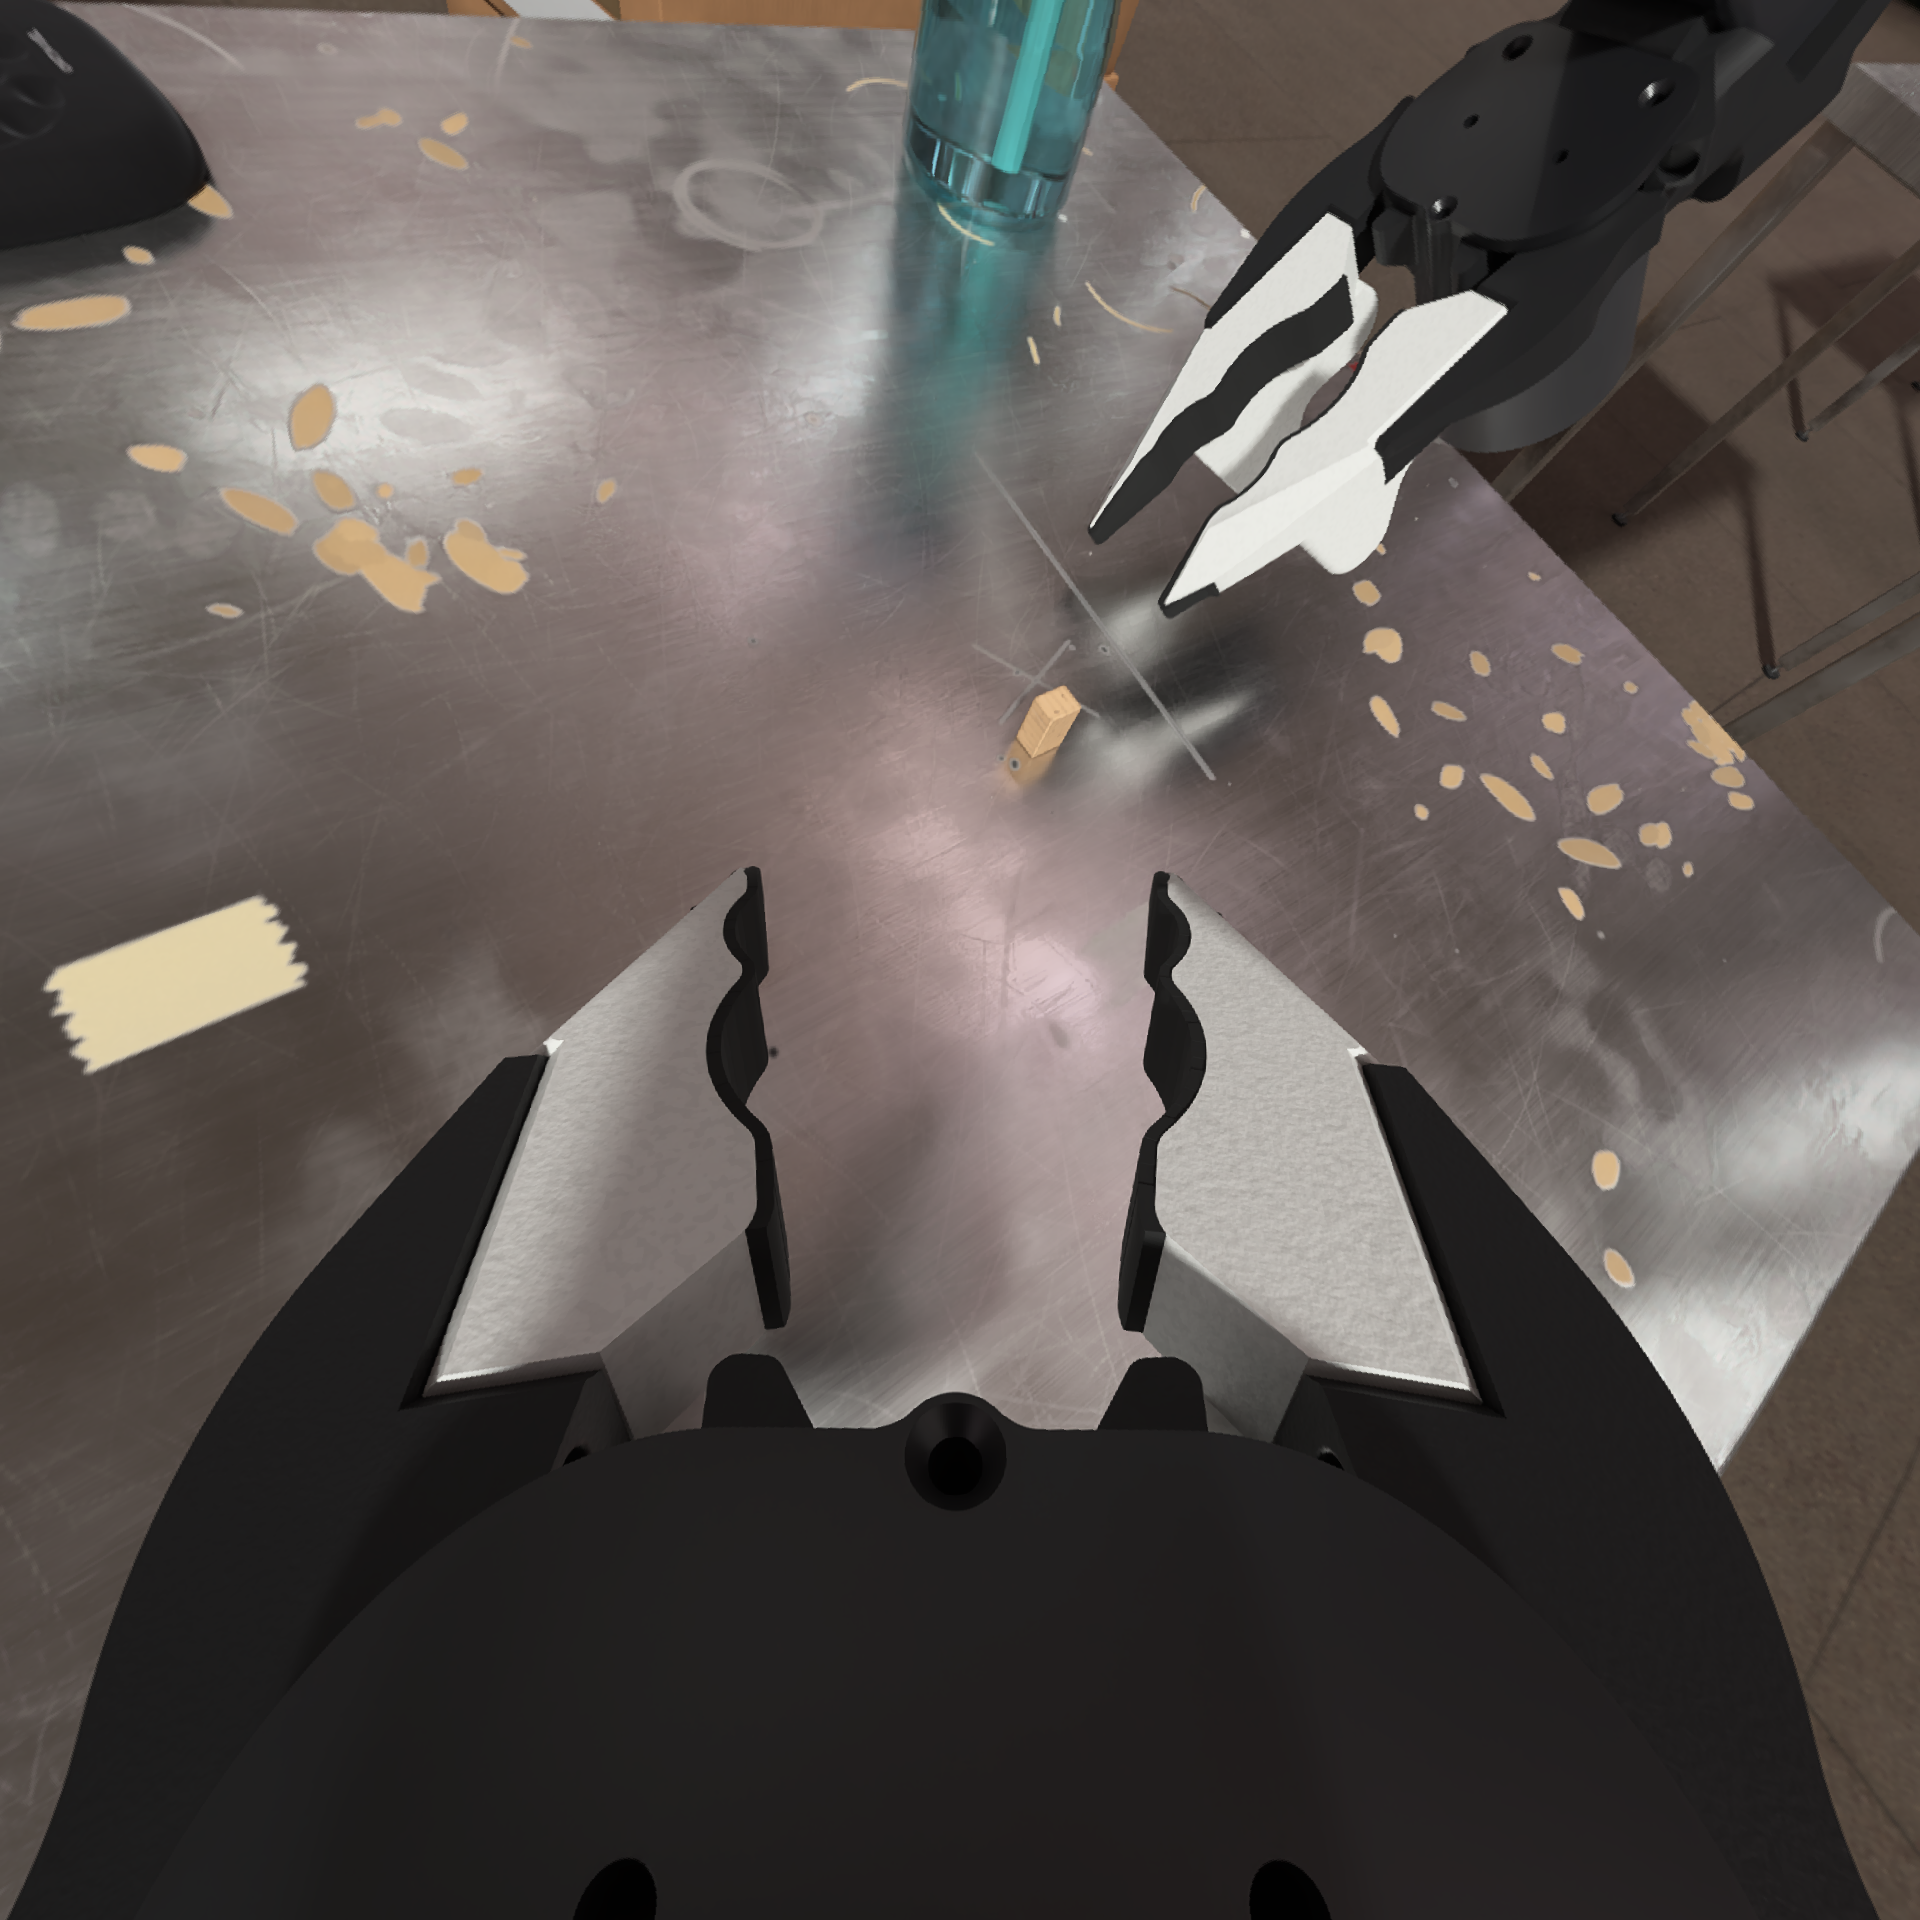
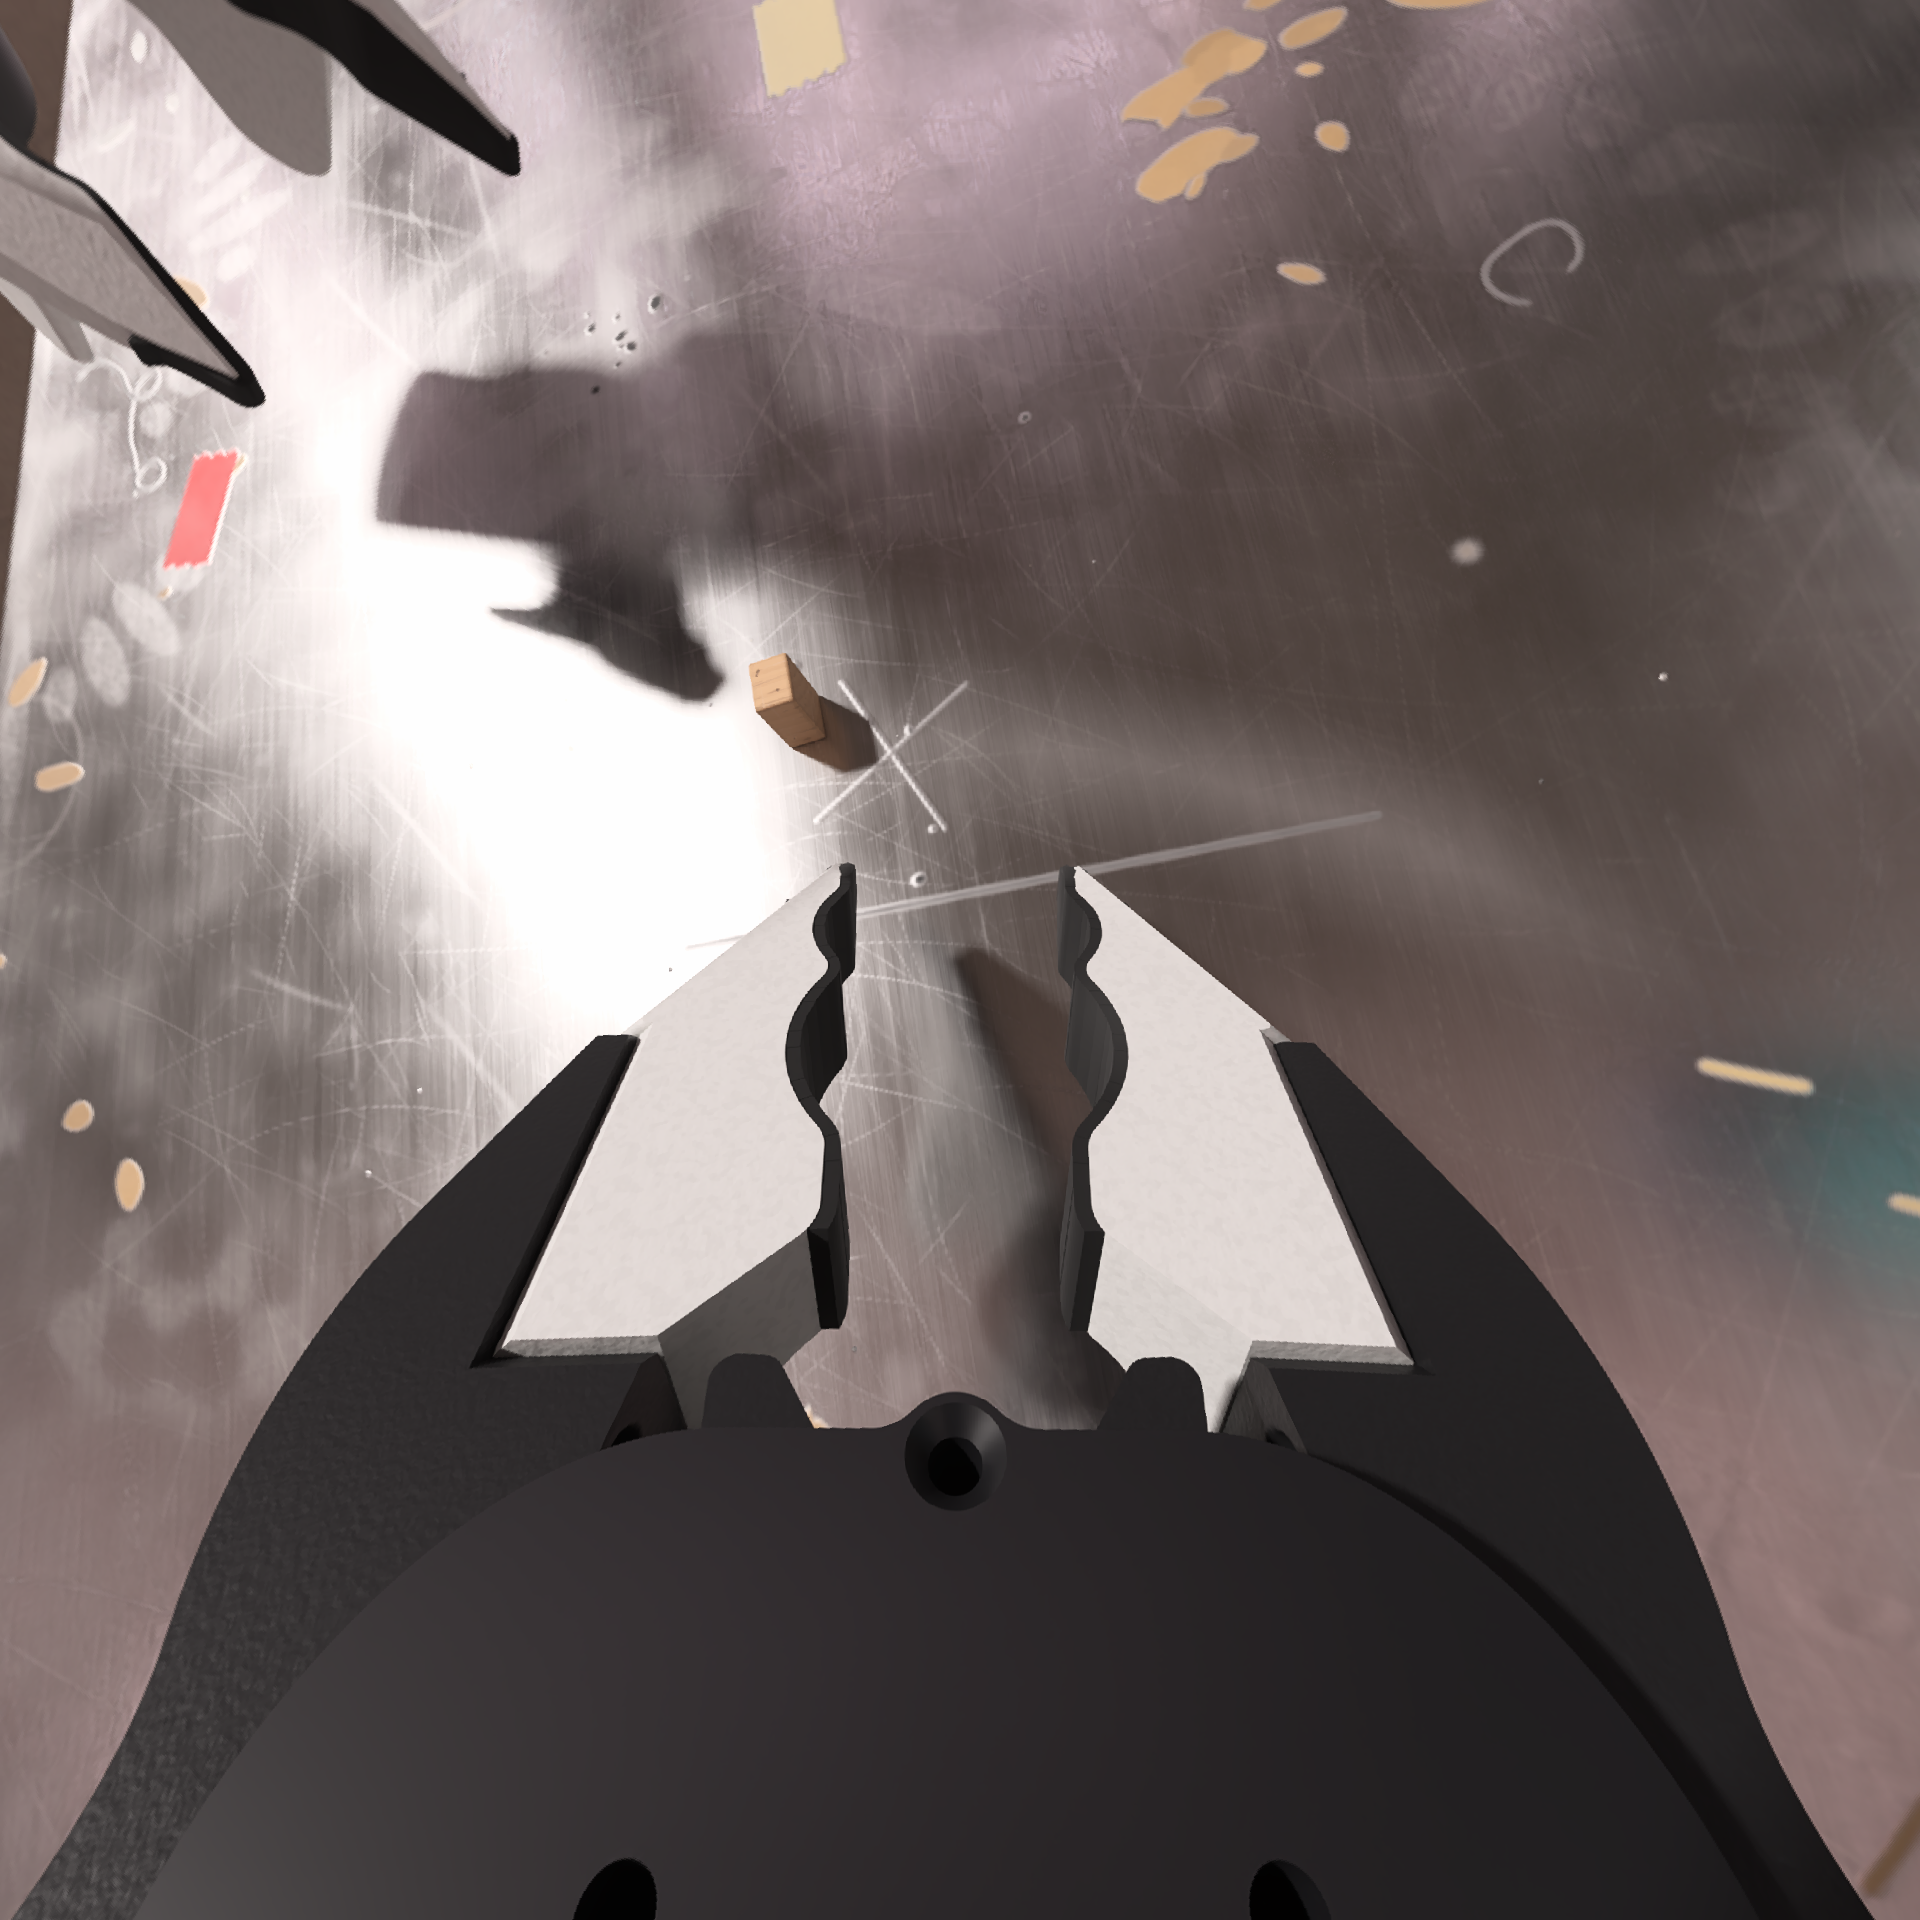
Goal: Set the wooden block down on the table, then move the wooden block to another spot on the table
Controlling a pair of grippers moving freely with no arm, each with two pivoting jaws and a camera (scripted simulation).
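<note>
A small light wooden block (image 1: pixel 1047 722) stands on the scratched metal table (image 1: pixel 623 727), free of both grippers. It also shows in the right wrist view (image 2: pixel 790 701), beside a scratched cross mark. My left gripper (image 1: pixel 956 878) is open and empty, hovering short of the block. My right gripper (image 2: pixel 961 873) is open and empty, with the block ahead and slightly left of its fingertips. In the left wrist view the right gripper (image 1: pixel 1132 571) hangs above the table, just beyond and right of the block. The left gripper (image 2: pixel 379 270) shows at the top left of the right wrist view.
A teal transparent bottle (image 1: pixel 1003 104) stands at the far side. A black object (image 1: pixel 73 135) lies at the far left. A beige tape strip (image 1: pixel 171 982) and a red tape strip (image 2: pixel 203 509) stick to the table. The table's edge (image 1: pixel 1766 1039) runs along the right.
</note>
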